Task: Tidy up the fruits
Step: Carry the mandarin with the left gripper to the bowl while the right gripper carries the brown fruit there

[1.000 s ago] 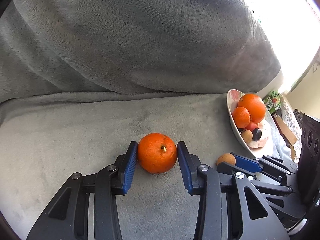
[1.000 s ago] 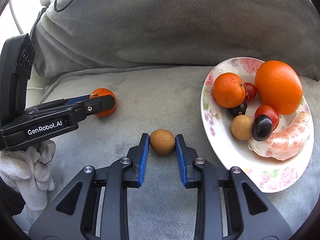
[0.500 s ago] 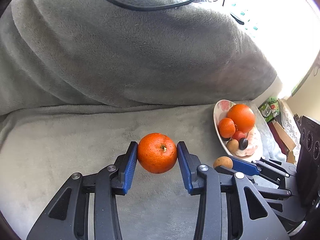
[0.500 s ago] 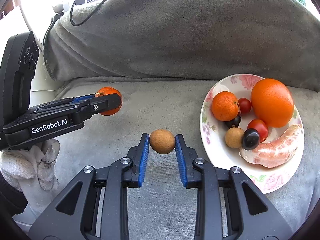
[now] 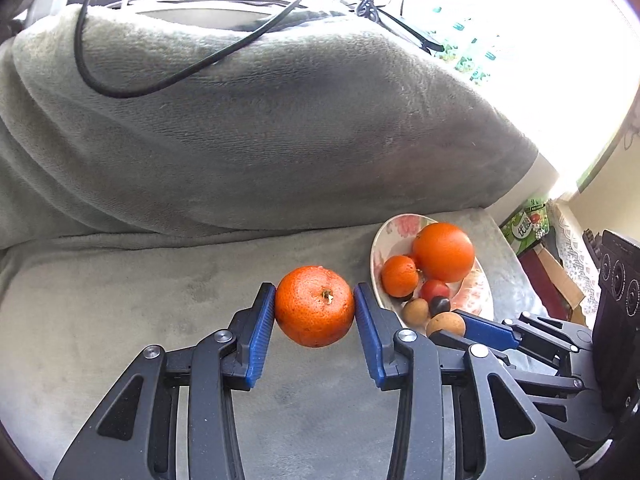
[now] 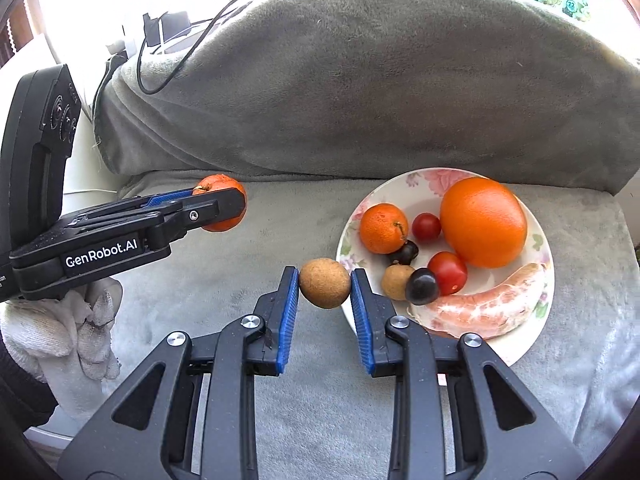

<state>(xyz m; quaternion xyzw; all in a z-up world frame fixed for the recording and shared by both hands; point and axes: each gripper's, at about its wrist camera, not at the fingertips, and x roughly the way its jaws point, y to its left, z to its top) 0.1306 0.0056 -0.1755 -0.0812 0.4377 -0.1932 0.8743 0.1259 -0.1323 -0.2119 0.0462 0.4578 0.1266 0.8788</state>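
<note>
Both fruits have been lifted off the grey blanket [image 5: 120, 320] since a second ago; a second ago they sat on it, now they hang clear of it. The mandarin [image 5: 315, 306] is clamped between the blue pads of the left gripper [image 5: 315, 312]. The small brown fruit [image 6: 325, 283] is clamped in the right gripper [image 6: 325, 288], just beside the rim of the floral plate [image 6: 516, 350]. In both views the plate has dropped lower and more of the room behind is shown, so a rise of both hands is read.

Judged: pick-up done for both, carry to the plate still to be done. The plate is already crowded: a large orange [image 6: 483, 222], a smaller mandarin, two red tomatoes, dark round fruits, another brown fruit, a peeled citrus segment [image 6: 490, 308]. Free space is seen only at the near edge, so rolling is a risk.

The surface is a soft sofa or bed covered in plush grey fabric, with a raised cushion behind. A black cable [image 5: 140, 88] is draped over the cushion. A bright window and green packets are seen beyond. A white glove [image 6: 68, 332] is worn on the left hand.
</note>
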